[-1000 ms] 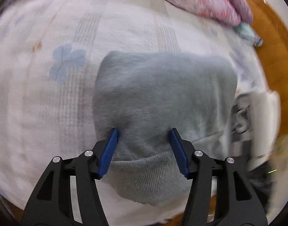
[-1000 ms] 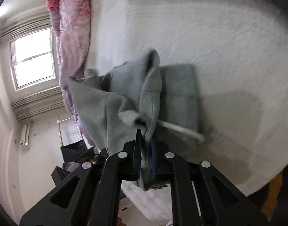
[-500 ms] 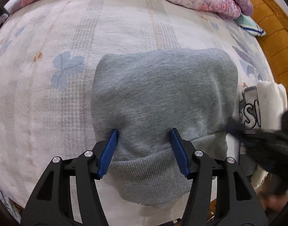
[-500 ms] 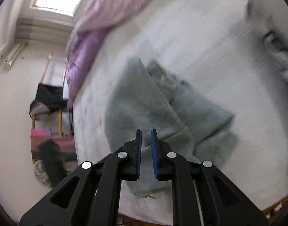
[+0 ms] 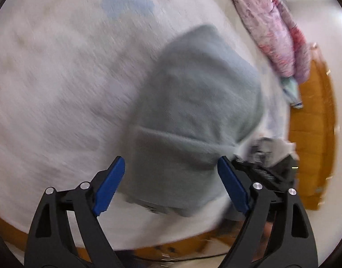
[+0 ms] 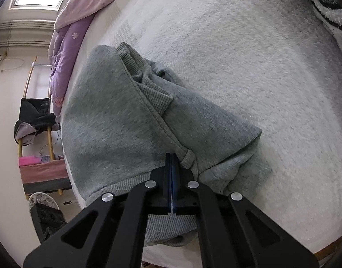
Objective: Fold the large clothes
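Since 0.5 s ago: L cam has swung, whole view tilted and motion-blurred; R gripper has come back down onto the garment, jaws now fully together where a slit showed before.

L wrist view:
- Grey sweatshirt lies on the bed cover near the front edge, already a compact folded block; ribbed hem band faces the cam.
- Left gripper spread wide, blue pads either side of the hem band. Looks like hovering over/straddling it, not pinching. Contact w/ cloth: can't tell, too blurred.
- R-hand tool is the dark shape at the right edge, blurred.
- Pink quilt at far side, wood bed frame to the right.

R wrist view (sharp):
- Sweatshirt seen side-on: several layers stacked, ribbed cuff tucked on top, one corner sticking out to the right. Sits at bed edge.
- Right gripper pressed together, tips right at the seam/edge of the top layer. Cloth between the pads? Can't confirm; none visible in the slit.
- Patterned black-and-white textile at top right, well apart. Chair w/ dark clothes and fan on floor beyond.

Progress, my read: main folds done, bundle roughly rectangular. Left: tidy the loose right corner, square the top layer, maybe one last flatten.
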A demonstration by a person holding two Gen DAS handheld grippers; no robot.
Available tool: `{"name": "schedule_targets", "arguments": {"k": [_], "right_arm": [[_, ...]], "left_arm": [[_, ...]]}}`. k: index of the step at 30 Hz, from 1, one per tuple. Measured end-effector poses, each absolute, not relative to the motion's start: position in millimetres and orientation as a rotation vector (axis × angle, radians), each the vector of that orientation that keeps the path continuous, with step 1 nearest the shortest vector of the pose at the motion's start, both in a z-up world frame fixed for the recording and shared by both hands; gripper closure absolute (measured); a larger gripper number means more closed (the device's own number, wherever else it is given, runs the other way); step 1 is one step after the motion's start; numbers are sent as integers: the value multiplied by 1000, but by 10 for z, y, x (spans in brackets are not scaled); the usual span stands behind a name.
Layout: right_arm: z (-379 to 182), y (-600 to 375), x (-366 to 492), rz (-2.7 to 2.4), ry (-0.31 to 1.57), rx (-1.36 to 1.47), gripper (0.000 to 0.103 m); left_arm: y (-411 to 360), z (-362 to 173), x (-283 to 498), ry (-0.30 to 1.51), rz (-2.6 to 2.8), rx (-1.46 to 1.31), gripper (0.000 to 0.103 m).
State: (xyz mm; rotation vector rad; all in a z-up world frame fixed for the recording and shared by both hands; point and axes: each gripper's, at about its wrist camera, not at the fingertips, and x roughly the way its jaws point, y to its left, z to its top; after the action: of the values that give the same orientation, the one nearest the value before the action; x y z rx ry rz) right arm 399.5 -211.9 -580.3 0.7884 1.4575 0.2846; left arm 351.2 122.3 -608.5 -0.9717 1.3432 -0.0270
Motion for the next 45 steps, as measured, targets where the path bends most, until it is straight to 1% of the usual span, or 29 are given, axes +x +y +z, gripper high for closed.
{"name": "schedule_targets", "arguments": {"k": [2,3,4,5,6,8,12,13,14,15,17,19,20,21,22,23,24,26,27,31,33,38,40,45], "right_arm": [[-5788,-2060,3976,288,1454,786,103],[-5833,-2024,4030,288,1452,789,103],[-5838,-2035,4014,288,1448,797,103],[-5862,-2031,4023,287,1444,804,103],[-5887,-1998,4055,286,1441,808,103],[-5906,-2009,4053,278,1431,815,103],[-5900,-2002,4030,269,1406,823,103],[-5886,-2005,4014,266,1396,829,103],[-5876,-2015,3989,261,1387,842,103],[-5868,-2028,3958,254,1375,860,103],[-5834,-2067,3879,244,1351,894,103],[-5754,-2079,3784,240,1327,920,98],[-5701,-2084,3728,232,1320,928,94],[-5645,-2103,3657,224,1305,940,75],[-5579,-2123,3583,214,1281,955,53],[-5505,-2159,3482,191,1250,970,46],[-5446,-2202,3367,179,1216,1001,41],[-5436,-2267,3155,156,1179,1098,38],[-5482,-2287,3020,129,1167,1184,32],[-5846,-2184,2557,63,1120,1575,26],[-6036,-2026,2335,24,1092,1743,25],[-6311,-1743,2146,34,995,1922,22],[-6427,-1658,2150,69,929,2020,21],[-6465,-1578,2252,176,794,2063,21]], "left_arm": [[1095,-6050,3519,1335,-27,-903,13],[1009,-6056,3543,1340,-28,-854,13],[954,-6090,3562,1345,-30,-838,8],[901,-6140,3580,1354,-28,-825,5],[829,-6239,3620,1393,-21,-784,5],[789,-6380,3668,1415,-20,-758,4],[834,-6489,3734,1447,-46,-791,4],[817,-6475,3746,1454,-50,-778,6],[803,-6456,3758,1462,-47,-766,16],[826,-6432,3763,1470,-45,-762,21],[845,-6372,3775,1481,-52,-772,36],[836,-6289,3780,1482,-61,-751,43],[837,-6245,3770,1482,-63,-747,46],[844,-6204,3748,1481,-66,-745,47],[849,-6167,3762,1483,-72,-746,49],[872,-6136,3779,1487,-78,-751,50],[888,-6083,3798,1489,-85,-755,50],[928,-6000,3843,1495,-91,-736,51],[952,-5960,3865,1500,-89,-744,51],[1009,-5861,3947,1521,-84,-759,51],[999,-5822,3962,1522,-87,-737,51],[998,-5802,3959,1530,-94,-720,51],[1021,-5817,3946,1534,-94,-723,51],[1088,-5880,3933,1537,-96,-768,51]]}}
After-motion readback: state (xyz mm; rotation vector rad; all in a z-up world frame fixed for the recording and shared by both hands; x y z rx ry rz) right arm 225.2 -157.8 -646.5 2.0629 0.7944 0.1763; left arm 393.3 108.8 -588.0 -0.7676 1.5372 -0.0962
